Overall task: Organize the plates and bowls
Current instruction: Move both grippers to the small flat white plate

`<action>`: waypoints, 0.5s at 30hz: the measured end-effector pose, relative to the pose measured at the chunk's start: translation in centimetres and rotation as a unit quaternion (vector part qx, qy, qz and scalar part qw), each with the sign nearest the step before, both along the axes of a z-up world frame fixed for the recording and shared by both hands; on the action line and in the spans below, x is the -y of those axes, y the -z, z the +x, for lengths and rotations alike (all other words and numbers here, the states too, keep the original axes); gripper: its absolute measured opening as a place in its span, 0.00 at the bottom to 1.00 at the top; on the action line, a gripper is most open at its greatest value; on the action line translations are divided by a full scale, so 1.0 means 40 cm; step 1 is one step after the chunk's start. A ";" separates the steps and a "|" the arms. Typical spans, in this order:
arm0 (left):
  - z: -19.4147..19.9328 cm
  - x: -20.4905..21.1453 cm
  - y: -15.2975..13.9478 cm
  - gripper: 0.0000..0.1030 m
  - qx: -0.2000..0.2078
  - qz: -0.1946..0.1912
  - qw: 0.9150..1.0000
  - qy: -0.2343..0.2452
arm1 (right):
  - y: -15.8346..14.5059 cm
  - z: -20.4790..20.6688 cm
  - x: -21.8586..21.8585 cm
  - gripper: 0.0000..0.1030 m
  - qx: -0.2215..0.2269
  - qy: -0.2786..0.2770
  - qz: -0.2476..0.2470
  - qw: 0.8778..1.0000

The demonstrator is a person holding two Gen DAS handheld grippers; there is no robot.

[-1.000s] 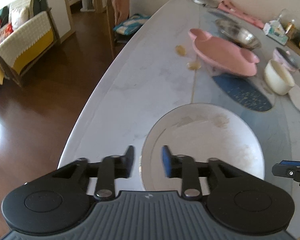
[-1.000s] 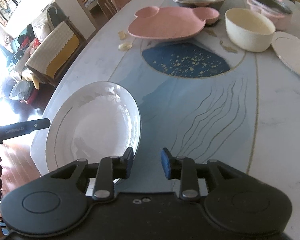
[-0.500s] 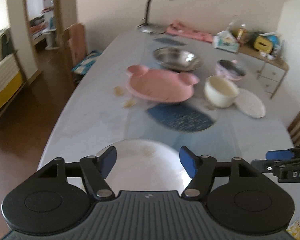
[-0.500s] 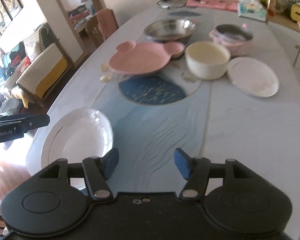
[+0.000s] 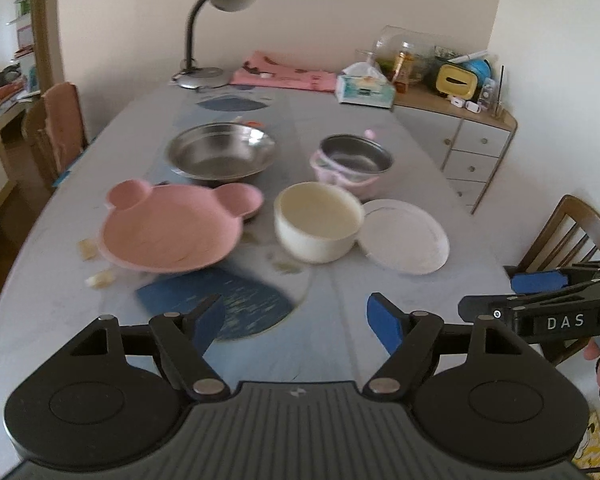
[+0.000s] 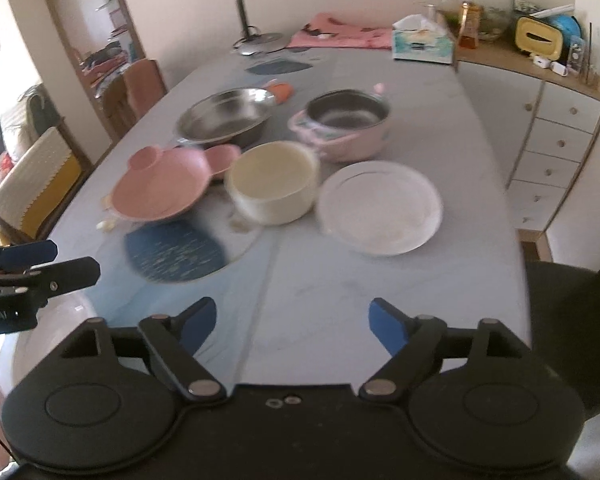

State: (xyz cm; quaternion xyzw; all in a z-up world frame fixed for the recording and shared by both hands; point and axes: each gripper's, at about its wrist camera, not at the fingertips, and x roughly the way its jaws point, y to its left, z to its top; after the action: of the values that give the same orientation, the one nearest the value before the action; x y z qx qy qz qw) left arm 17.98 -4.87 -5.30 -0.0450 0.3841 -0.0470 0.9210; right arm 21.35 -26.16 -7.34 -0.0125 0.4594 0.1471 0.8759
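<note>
On the marble table stand a pink bear-shaped plate (image 5: 168,232) (image 6: 160,188), a cream bowl (image 5: 318,220) (image 6: 274,180), a small white plate (image 5: 404,236) (image 6: 380,206), a steel bowl (image 5: 220,152) (image 6: 224,116) and a pink steel-lined pot (image 5: 354,160) (image 6: 344,124). My left gripper (image 5: 296,322) is open and empty above the table's near end. My right gripper (image 6: 292,324) is open and empty too, to its right. A sliver of a large white plate (image 6: 70,308) shows at the near left edge.
A blue patch (image 5: 228,304) is inlaid in the table before the dishes. A desk lamp (image 5: 212,20), a pink cloth (image 5: 284,74) and a tissue box (image 5: 364,88) stand at the far end. A drawer cabinet (image 5: 472,148) and a chair (image 5: 568,236) are on the right.
Both grippers have opened wide and tilted up and back from the large white plate near the front edge. The view now takes in the whole table.
</note>
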 end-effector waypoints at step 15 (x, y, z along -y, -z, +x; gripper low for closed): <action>0.272 0.192 0.133 0.76 -0.056 -0.016 0.998 -0.001 | 0.096 0.297 0.176 0.87 -0.018 -0.003 -0.036 0.999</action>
State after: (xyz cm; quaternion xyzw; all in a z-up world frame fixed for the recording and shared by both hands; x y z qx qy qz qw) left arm 28.86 -12.55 -10.61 -0.0625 0.4342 -0.0493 0.8973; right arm 33.22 -33.18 -11.18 -0.0431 0.4802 0.1335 0.8659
